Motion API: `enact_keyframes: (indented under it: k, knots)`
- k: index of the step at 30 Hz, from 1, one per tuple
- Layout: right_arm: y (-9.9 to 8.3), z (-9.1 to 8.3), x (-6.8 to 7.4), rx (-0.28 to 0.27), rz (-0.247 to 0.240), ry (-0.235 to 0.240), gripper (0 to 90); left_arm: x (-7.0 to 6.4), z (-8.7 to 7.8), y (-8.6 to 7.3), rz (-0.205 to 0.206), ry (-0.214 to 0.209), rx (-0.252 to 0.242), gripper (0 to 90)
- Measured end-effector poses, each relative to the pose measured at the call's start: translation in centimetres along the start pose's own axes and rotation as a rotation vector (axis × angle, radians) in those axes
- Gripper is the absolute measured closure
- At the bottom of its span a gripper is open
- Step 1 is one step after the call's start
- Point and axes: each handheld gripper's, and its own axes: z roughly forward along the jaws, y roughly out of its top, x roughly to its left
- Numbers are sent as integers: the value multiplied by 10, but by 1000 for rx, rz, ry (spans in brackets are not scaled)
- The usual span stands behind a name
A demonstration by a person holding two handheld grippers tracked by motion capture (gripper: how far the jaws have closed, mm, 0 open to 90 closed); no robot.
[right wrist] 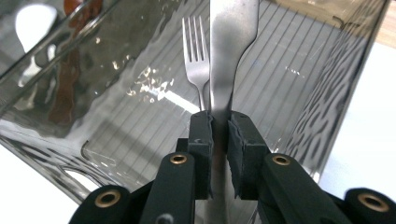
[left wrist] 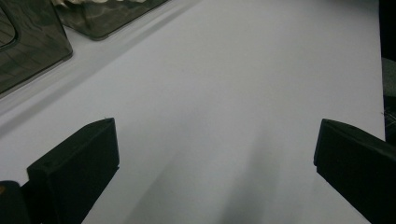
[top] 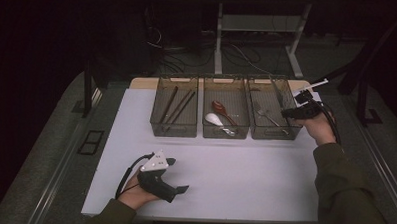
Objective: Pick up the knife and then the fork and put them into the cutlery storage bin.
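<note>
Here the right gripper (right wrist: 219,154) is clenched on the handle of a flat silver metal utensil (right wrist: 231,42), most likely a table knife judging by its broad plain blade, though its tip runs out of the top of the right gripper view. The utensil stands between the pads, over the rightmost of three smoky translucent plastic bins (top: 273,129), and a silver four-tined fork (right wrist: 196,51) lies on that bin's ribbed floor just beside the held piece. In the high view the right gripper (top: 299,111) hangs at the right bin's outer edge, while the middle bin (top: 226,130) holds a white spoon (top: 214,118) and a reddish-brown spoon (top: 220,109), and the left bin (top: 173,128) holds dark slender chopsticks (top: 179,106). The left gripper (top: 176,176) rests low on the white table surface (top: 234,178), well apart from the bins, its jaws spread wide with nothing between them. The step in hand looks like sorting: the metal piece is being brought into, or lifted from, the bin with the fork; which of the two I cannot tell. If it is going in, the next move calls for lowering it beside the fork, laying it flat, and only then releasing the pads, so that it does not clatter against the bin wall.
</note>
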Motion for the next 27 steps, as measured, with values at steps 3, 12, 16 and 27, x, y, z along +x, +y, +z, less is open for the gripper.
enact_keyframes:
  k: [3, 12, 16, 27]
  knots:
    - [5, 4, 4, 38, -23, -11, 785, 0, 0, 0, -1, 0, 0, 0]
    - [10, 5, 9, 19, -16, -16, 641, 0, -1, 0, 0, -2, -2, 0]
    - [8, 4, 8, 3, 6, 0, 523, 0, 0, 0, -1, -1, -2, 0]
    - [4, -12, 12, -119, 20, 36, 382, 0, 0, 0, -2, 1, 2, 0]
